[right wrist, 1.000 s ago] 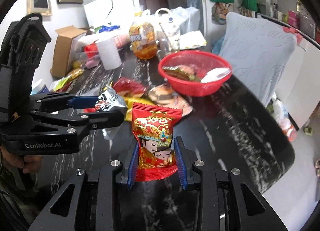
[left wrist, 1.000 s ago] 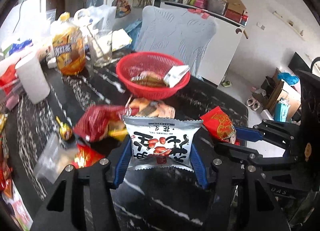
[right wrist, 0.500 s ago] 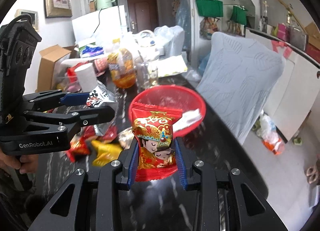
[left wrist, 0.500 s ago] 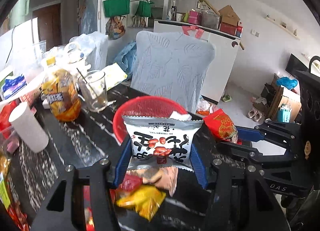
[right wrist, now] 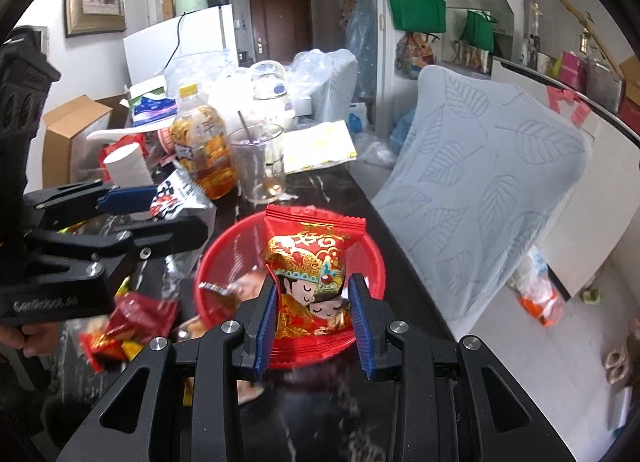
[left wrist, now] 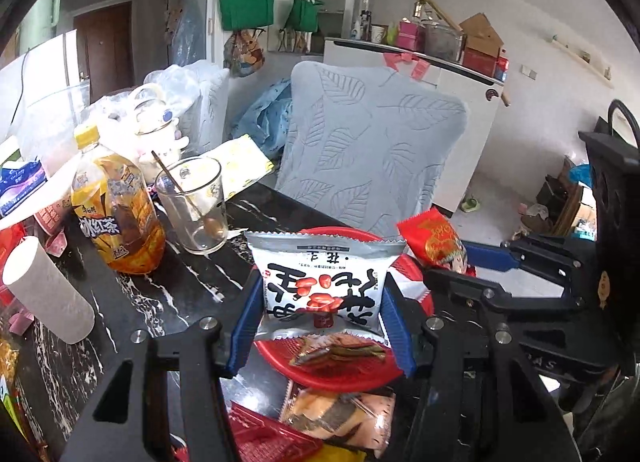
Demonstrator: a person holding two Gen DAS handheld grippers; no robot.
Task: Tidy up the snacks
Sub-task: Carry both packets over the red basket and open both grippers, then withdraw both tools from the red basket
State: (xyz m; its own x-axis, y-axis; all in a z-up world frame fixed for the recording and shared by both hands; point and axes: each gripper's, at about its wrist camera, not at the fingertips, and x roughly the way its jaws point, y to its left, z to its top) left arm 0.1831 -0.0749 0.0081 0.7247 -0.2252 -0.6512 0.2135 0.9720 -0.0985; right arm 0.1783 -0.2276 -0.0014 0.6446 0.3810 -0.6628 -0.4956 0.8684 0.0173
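Tabletop [left wrist: 192, 282] carries the red basket [right wrist: 224, 258], where both packets belong. Left gripper [left wrist: 320, 302] has jaws clamped on the white packet [left wrist: 320, 274]; right gripper [right wrist: 314, 318] pinches the red packet [right wrist: 312, 262]. Centre each above the basket, then release.

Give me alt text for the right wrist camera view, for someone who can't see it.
The right gripper grips a red snack packet printed with a cartoon couple above a round red plastic basket on a cluttered black marble table. At left, the left gripper holds a white peanut packet.
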